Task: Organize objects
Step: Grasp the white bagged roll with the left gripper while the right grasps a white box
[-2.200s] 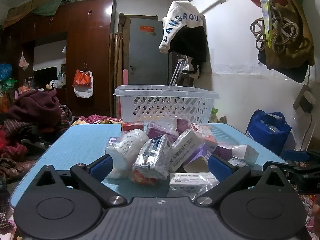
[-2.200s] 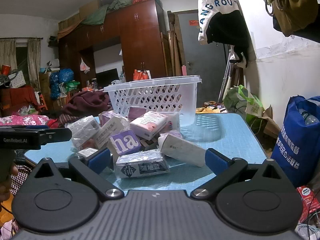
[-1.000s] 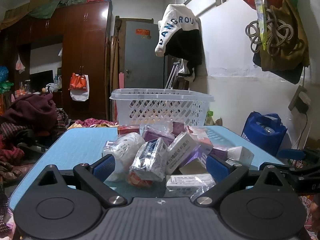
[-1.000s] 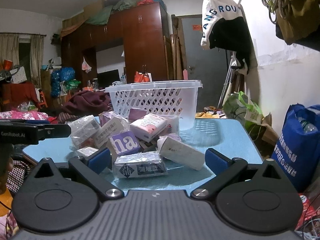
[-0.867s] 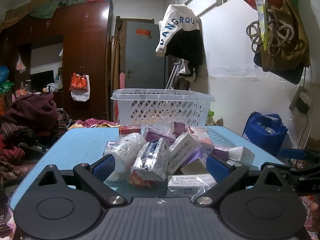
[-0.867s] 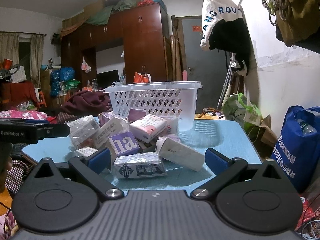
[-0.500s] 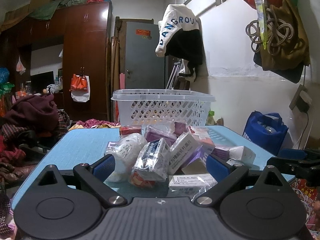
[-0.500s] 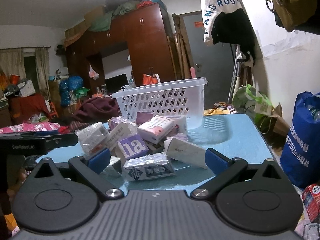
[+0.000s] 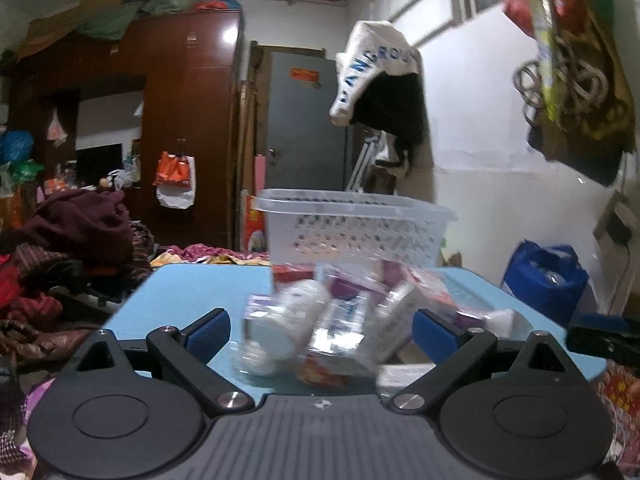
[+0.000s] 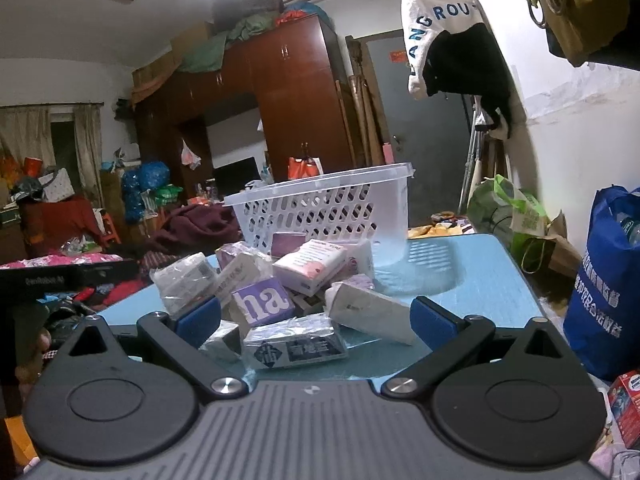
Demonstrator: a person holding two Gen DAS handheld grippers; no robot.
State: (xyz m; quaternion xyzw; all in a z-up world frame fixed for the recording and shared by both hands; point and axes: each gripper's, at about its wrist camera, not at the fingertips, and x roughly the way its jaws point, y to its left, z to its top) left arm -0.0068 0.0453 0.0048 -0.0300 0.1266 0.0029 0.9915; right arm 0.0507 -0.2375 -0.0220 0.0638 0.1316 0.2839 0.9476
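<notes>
you can read "ha" in white on the purple box (image 10: 262, 302) near the table's front edge | "angrou" in blue on the white hanging garment (image 10: 438, 16) on the wall, same letters blurred in your left view | other box and blue bag (image 10: 604, 292) print too small to read

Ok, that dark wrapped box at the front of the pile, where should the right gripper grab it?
Probably across its short ends. The dark wrapped box lies flat and broadside on the blue table, nearest the open right gripper. Come straight forward and low, one of the fingers past each end.
</notes>
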